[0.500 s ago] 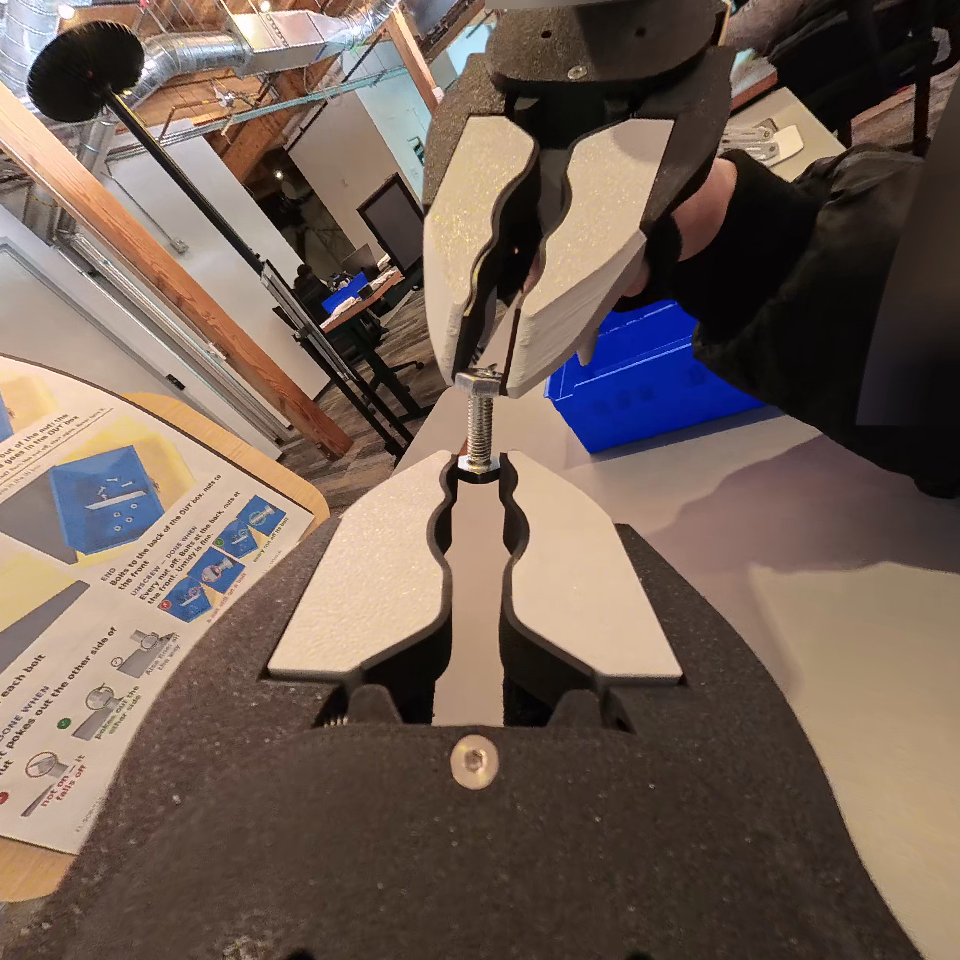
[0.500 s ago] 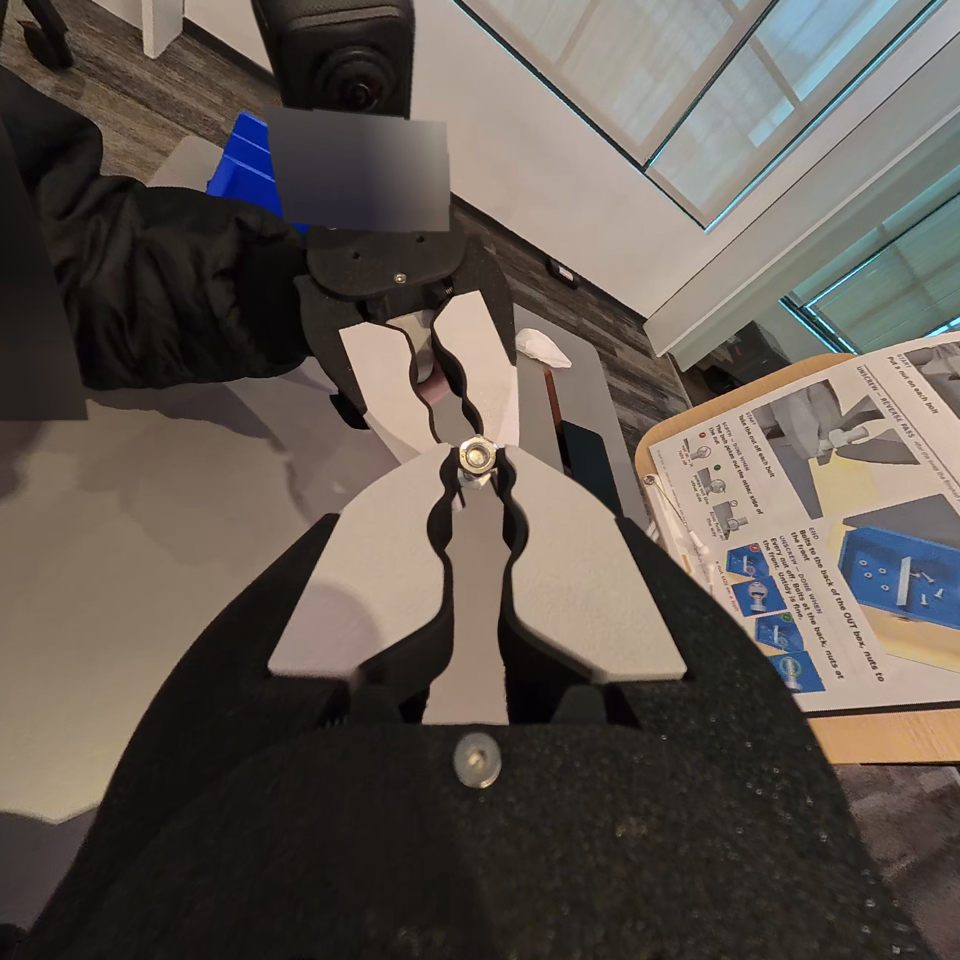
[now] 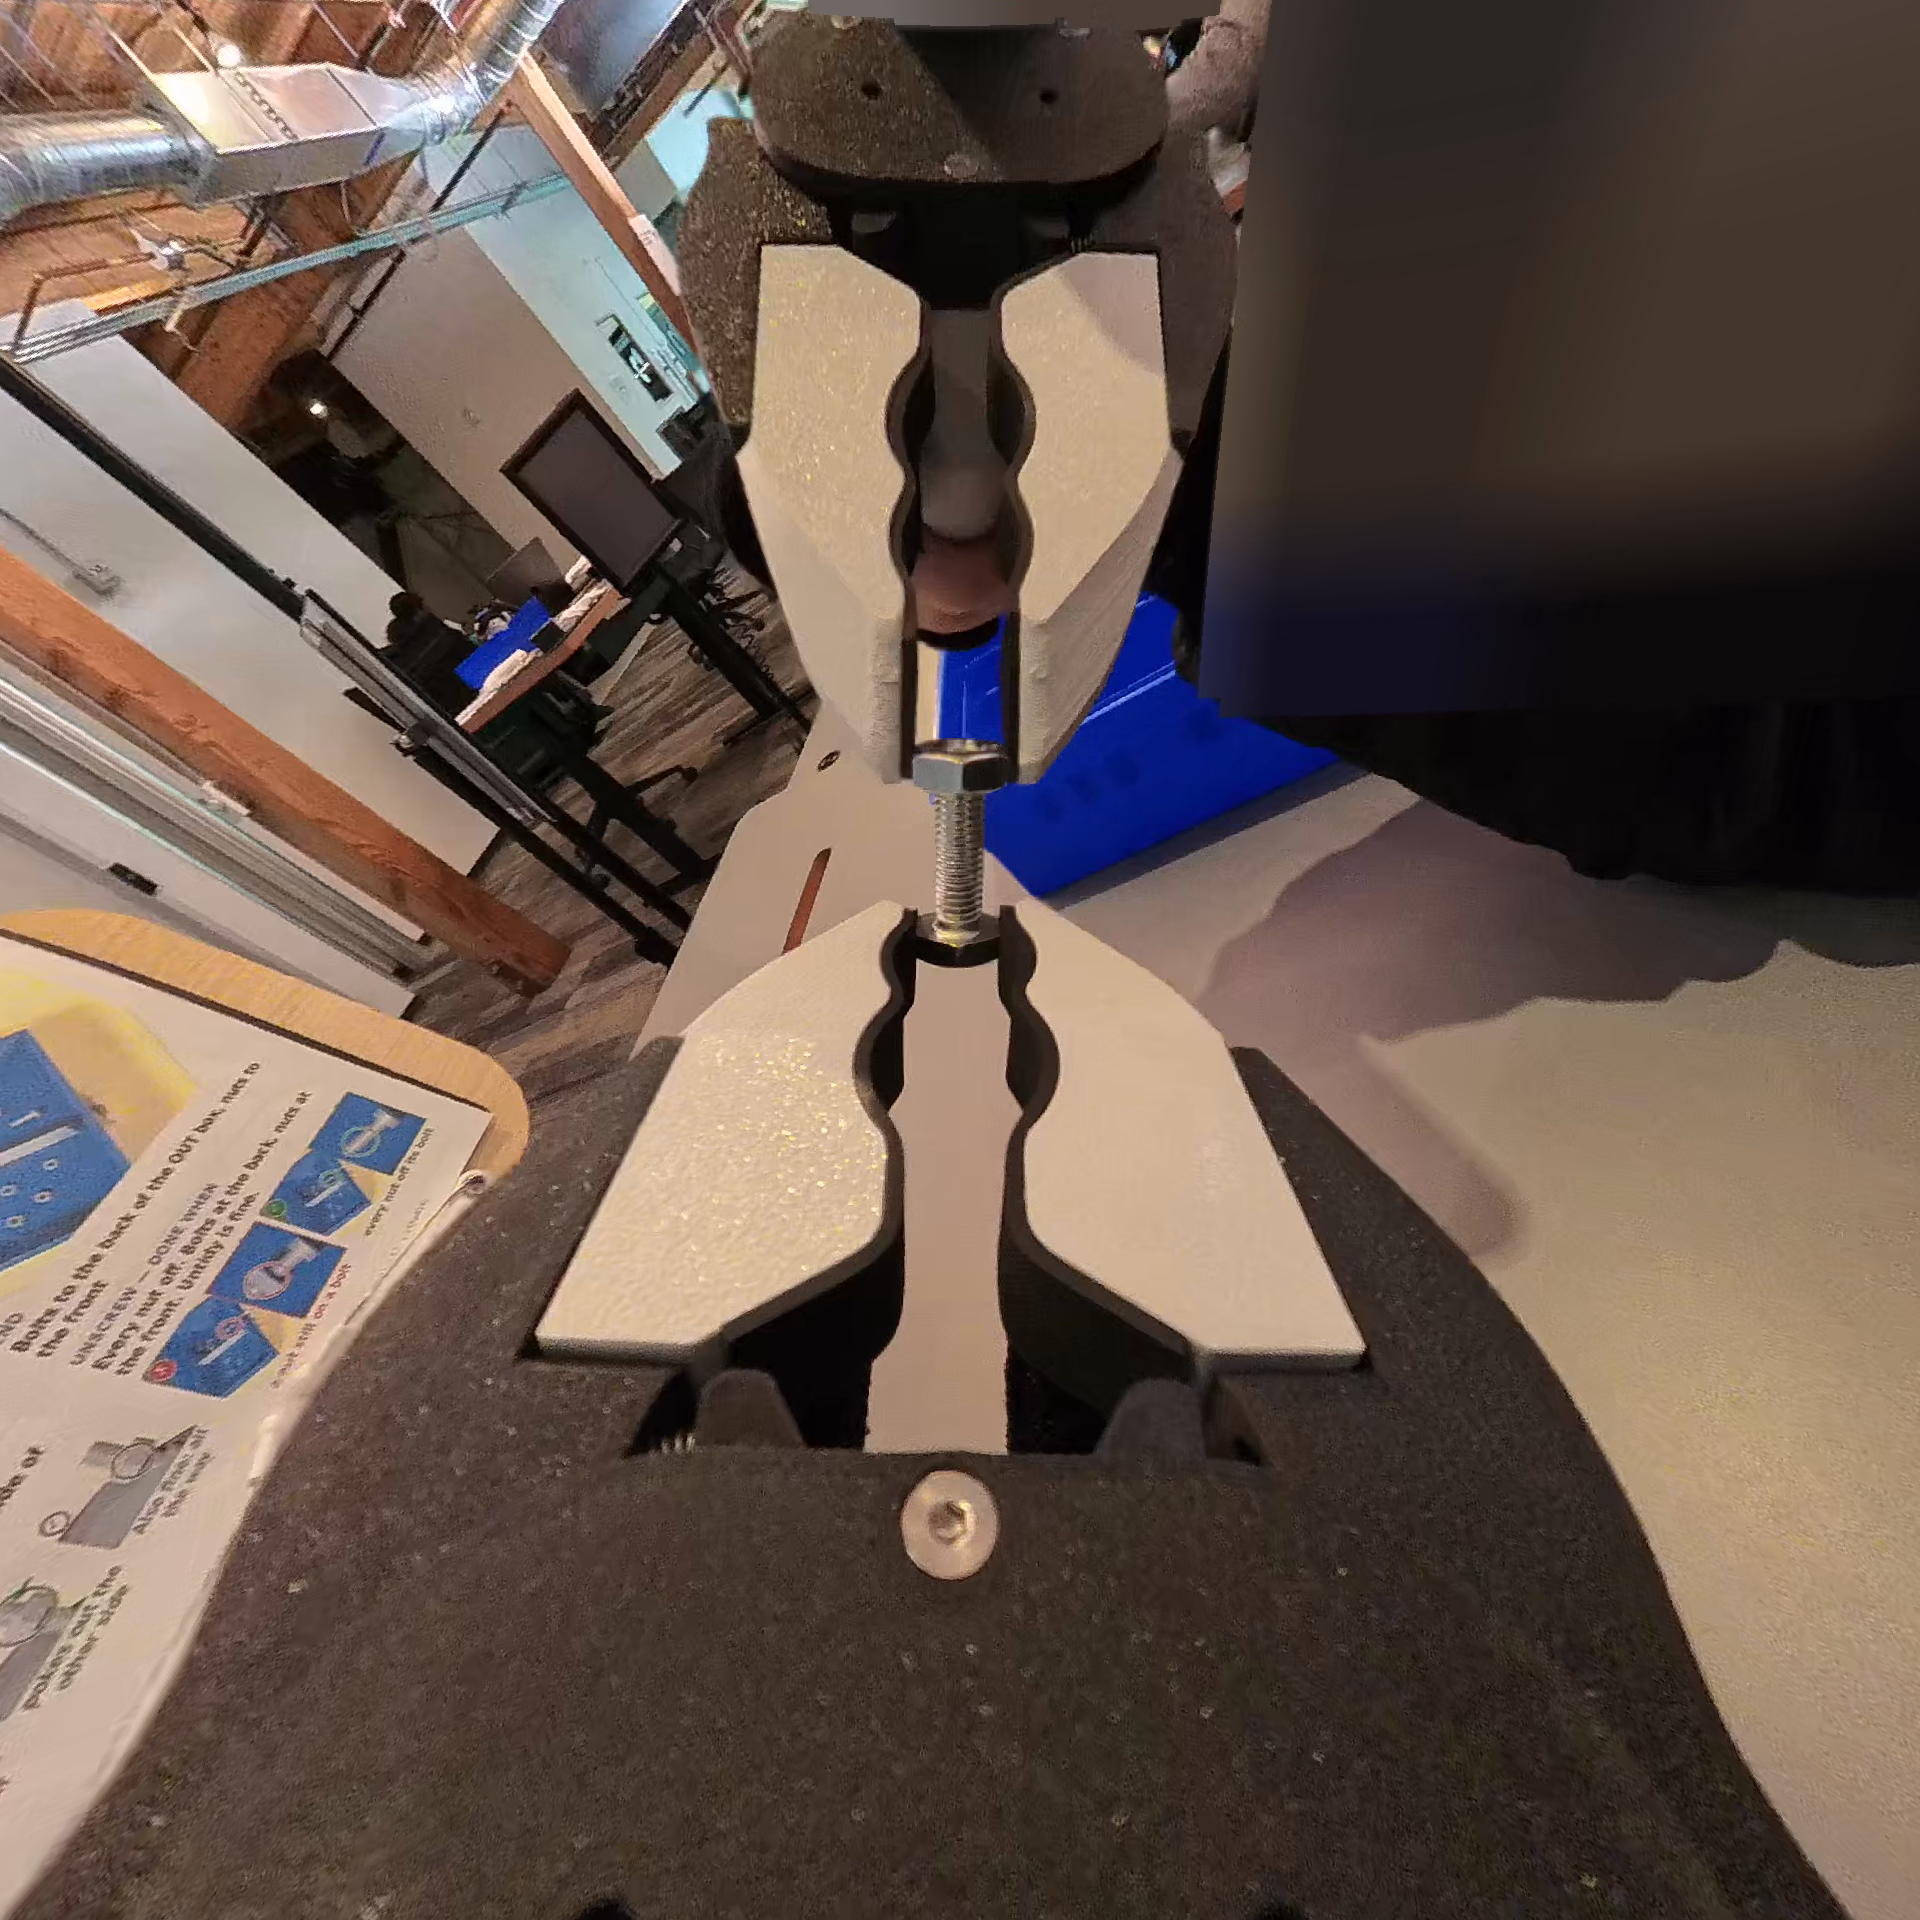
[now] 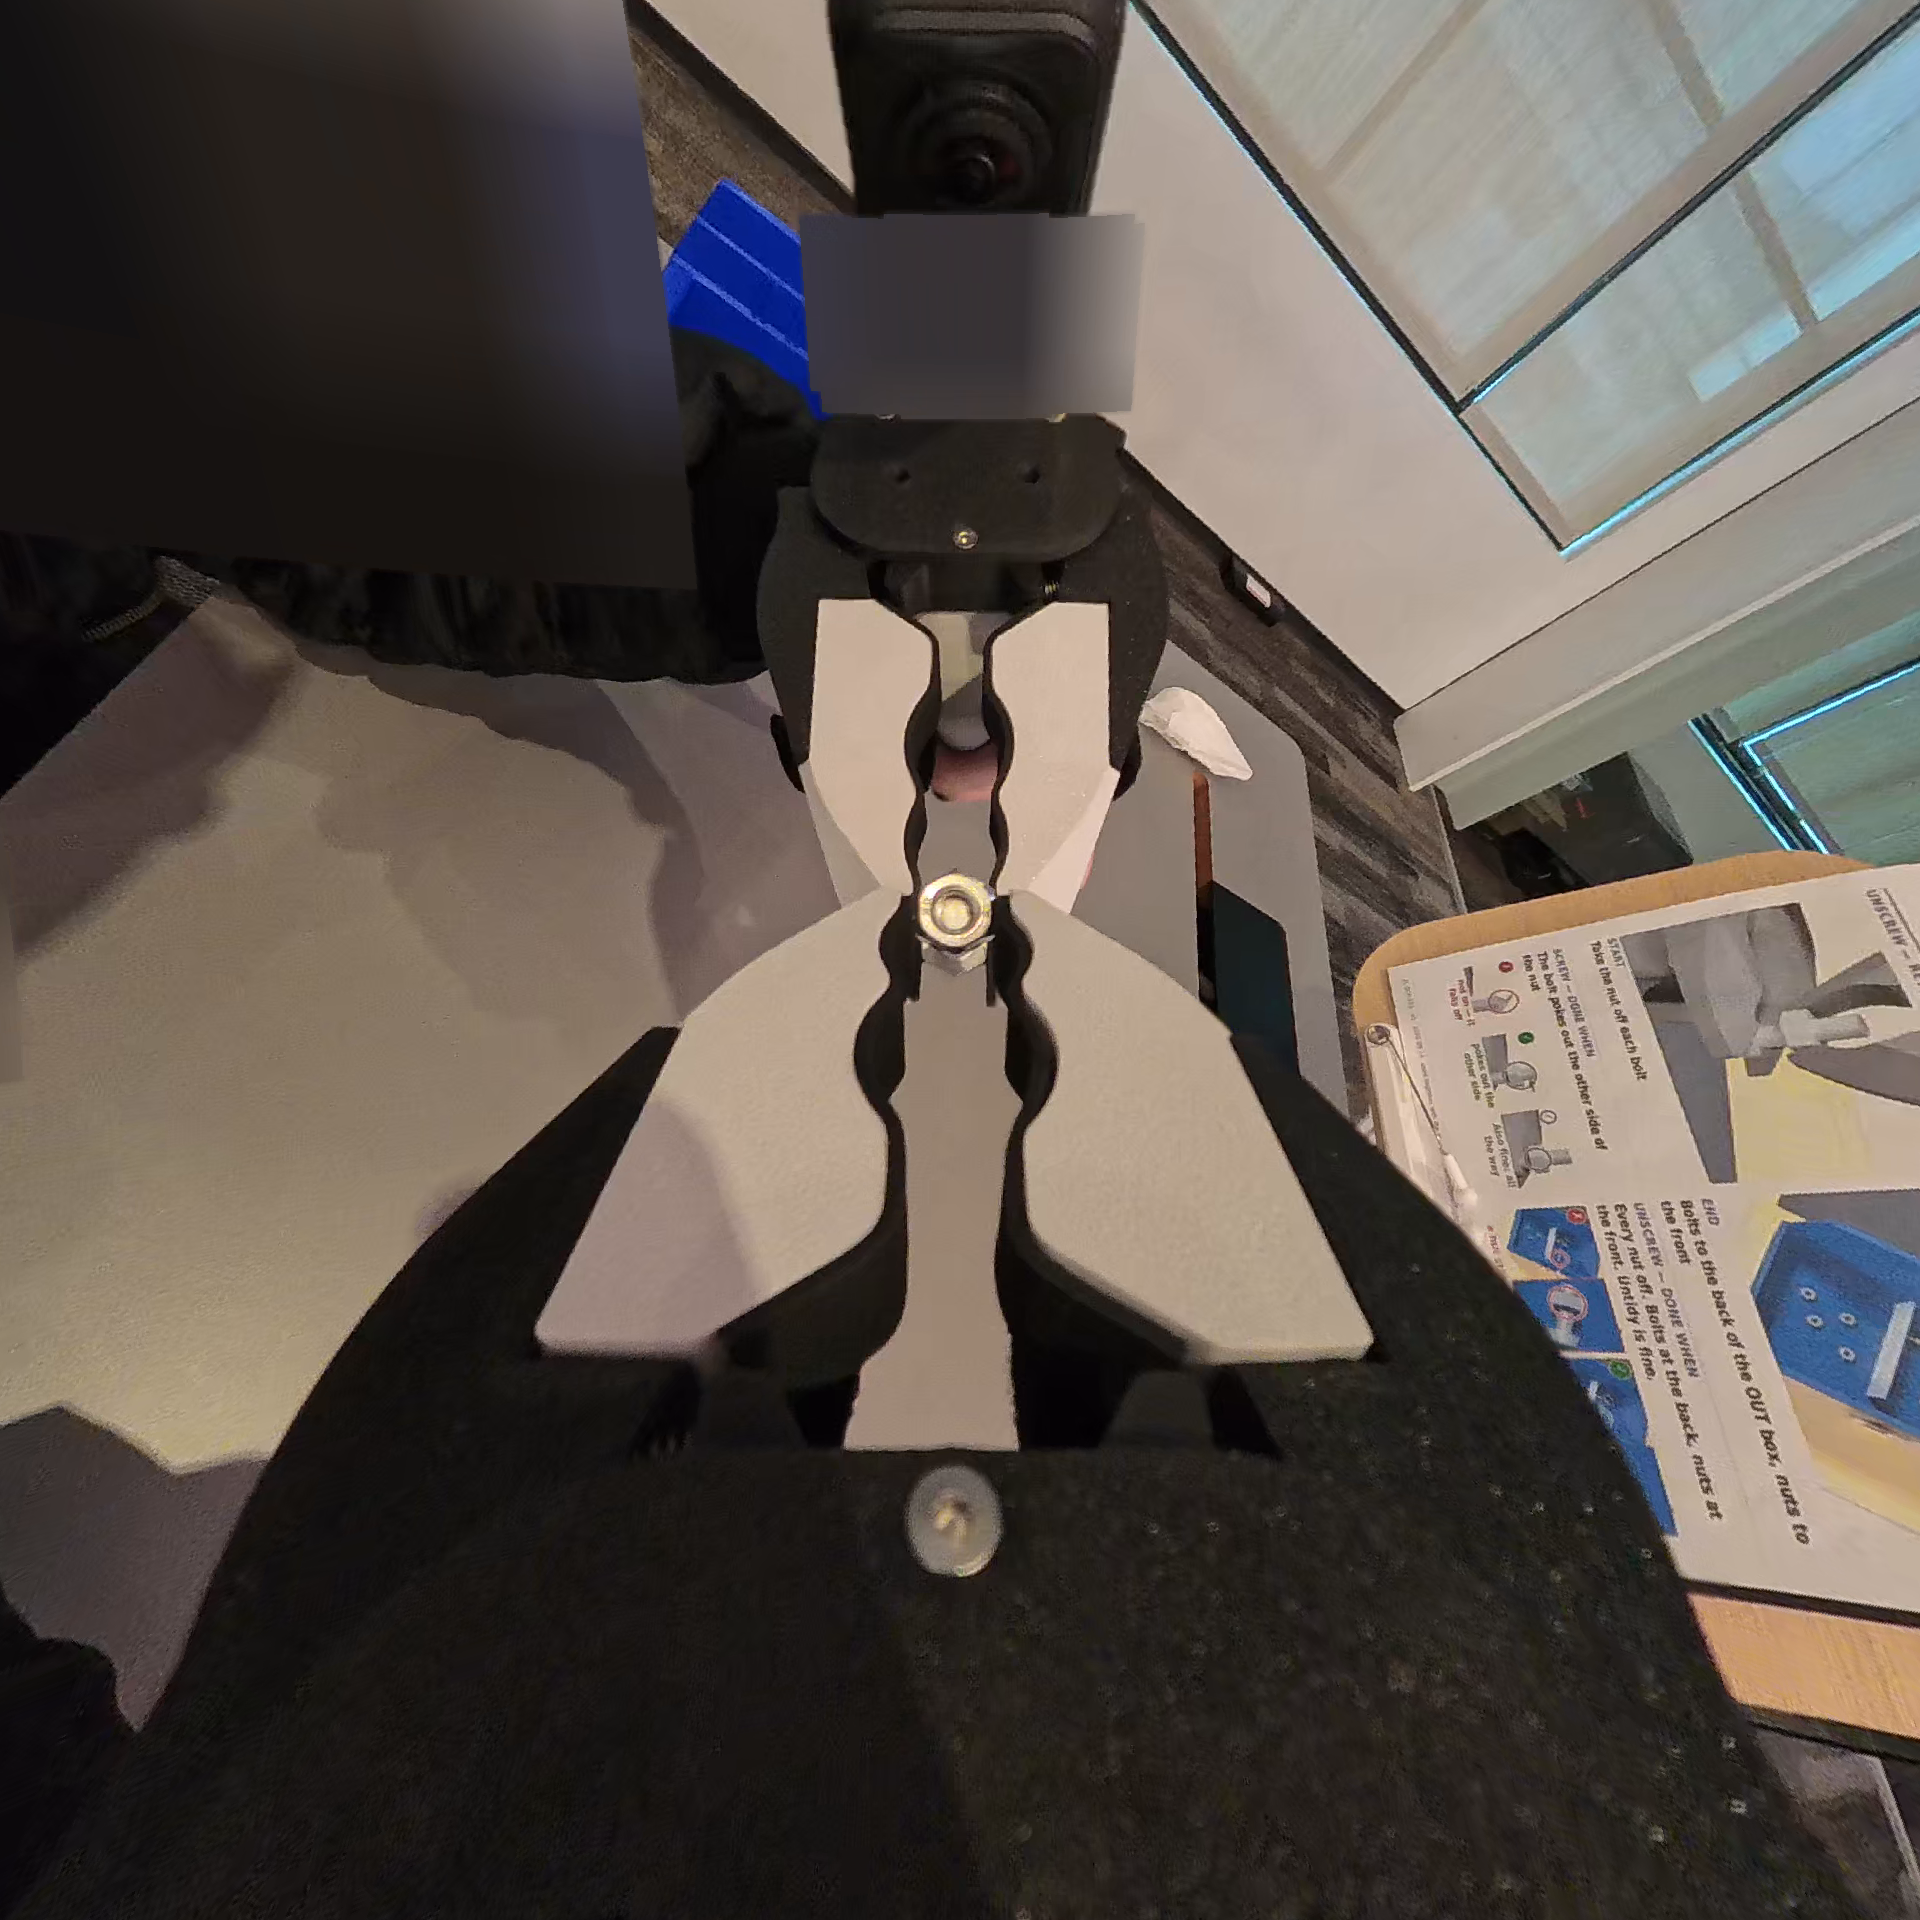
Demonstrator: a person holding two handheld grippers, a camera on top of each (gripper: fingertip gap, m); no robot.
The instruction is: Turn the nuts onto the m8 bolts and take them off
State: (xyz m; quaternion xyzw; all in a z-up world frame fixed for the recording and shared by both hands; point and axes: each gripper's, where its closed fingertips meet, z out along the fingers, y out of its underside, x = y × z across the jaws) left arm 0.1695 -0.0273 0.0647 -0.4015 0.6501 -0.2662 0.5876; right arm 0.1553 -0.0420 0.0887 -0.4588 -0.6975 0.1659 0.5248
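Left wrist view: at frame centre, a nut (image 3: 954, 935) is pinched by the left tongs (image 3: 954, 940); the bolt (image 3: 958, 847) rises to the right tongs (image 3: 961, 764), clamped on its hex head.

Right wrist view: the bolt head (image 4: 948, 914) is seen end-on at centre, pinched. Axes should be kept collinear while turning, to avoid cross-threading.

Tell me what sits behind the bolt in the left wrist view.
Behind the bolt stands a blue bin on the grey table. The right gripper and a dark sleeve cover much of the bin; its inside cannot be seen.
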